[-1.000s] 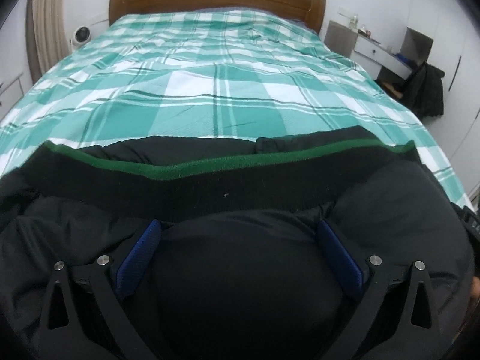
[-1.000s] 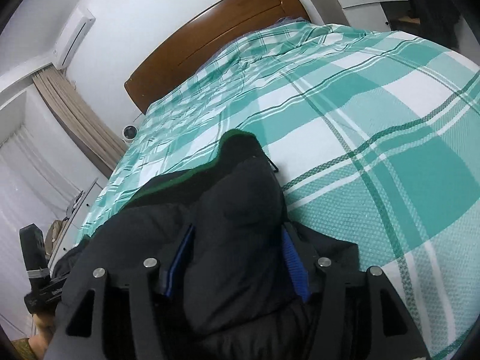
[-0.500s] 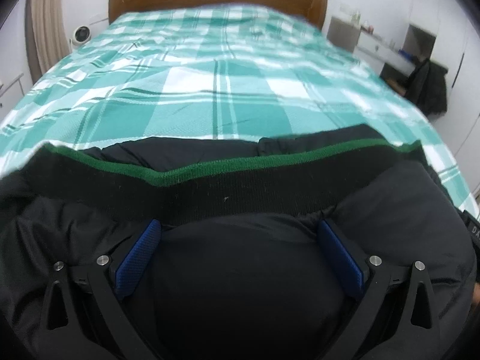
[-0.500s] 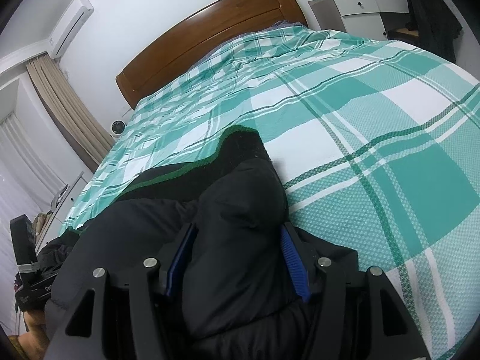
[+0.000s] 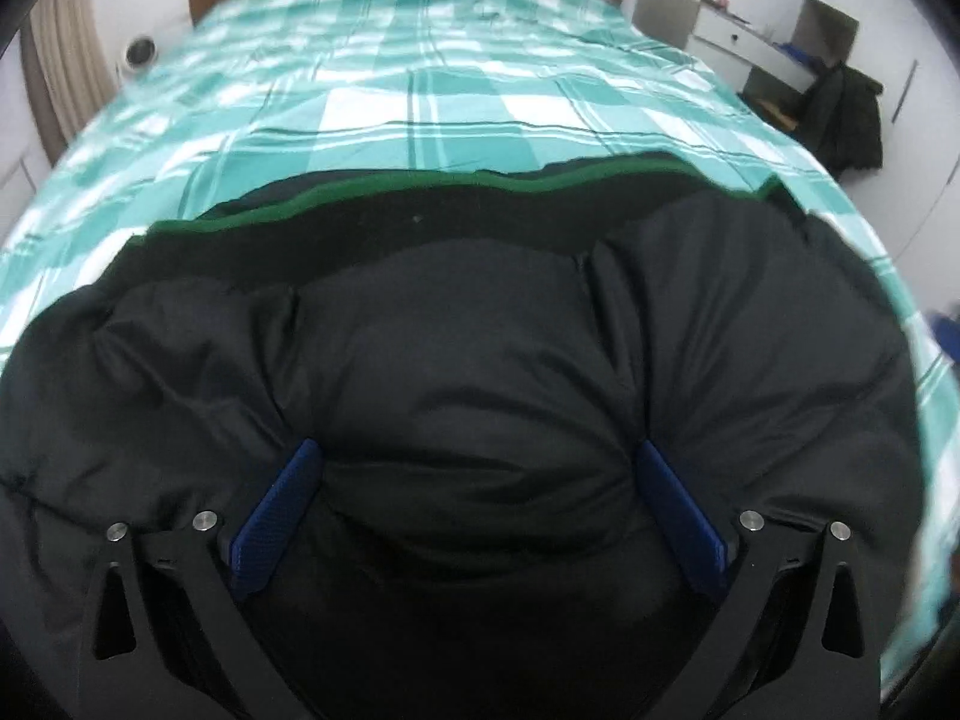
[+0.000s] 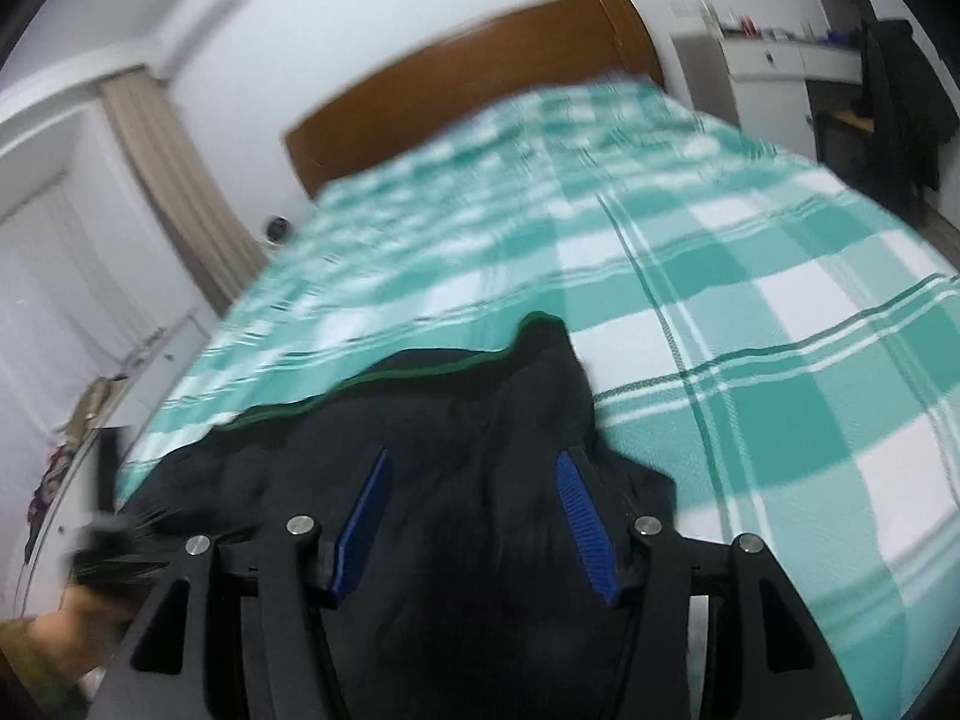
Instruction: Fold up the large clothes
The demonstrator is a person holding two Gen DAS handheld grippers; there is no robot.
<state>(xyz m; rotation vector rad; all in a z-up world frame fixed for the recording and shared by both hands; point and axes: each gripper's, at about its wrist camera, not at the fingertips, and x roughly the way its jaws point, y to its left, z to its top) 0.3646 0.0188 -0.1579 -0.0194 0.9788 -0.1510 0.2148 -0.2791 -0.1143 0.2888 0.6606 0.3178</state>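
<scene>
**Kid:** What are you holding?

**Me:** A big black puffy jacket (image 5: 480,360). It lies on the near end of the bed (image 5: 456,96), the one with the green and white check cover. My left gripper (image 5: 480,468) has a fat bunch of the jacket squeezed between its two blue pads (image 5: 273,519). The pads stand far apart because the bunch is so thick.

**Kid:** And the other one?

**Me:** My right gripper (image 6: 471,480) has the jacket (image 6: 480,420) between its pads (image 6: 582,516) too, at the right side of it. That picture is blurry, but the cloth fills the gap from pad to pad.

**Kid:** What is the green line?

**Me:** That is the jacket's knit band (image 5: 420,210). It is black with a green edge, and it runs left to right along the far side of the jacket.

**Kid:** What else is there?

**Me:** A brown wooden headboard (image 6: 468,84) at the far end of the bed. A white desk (image 5: 738,42) stands far right, with a dark coat (image 5: 846,120) hanging near it. A beige curtain (image 6: 174,192) hangs on the left.
</scene>
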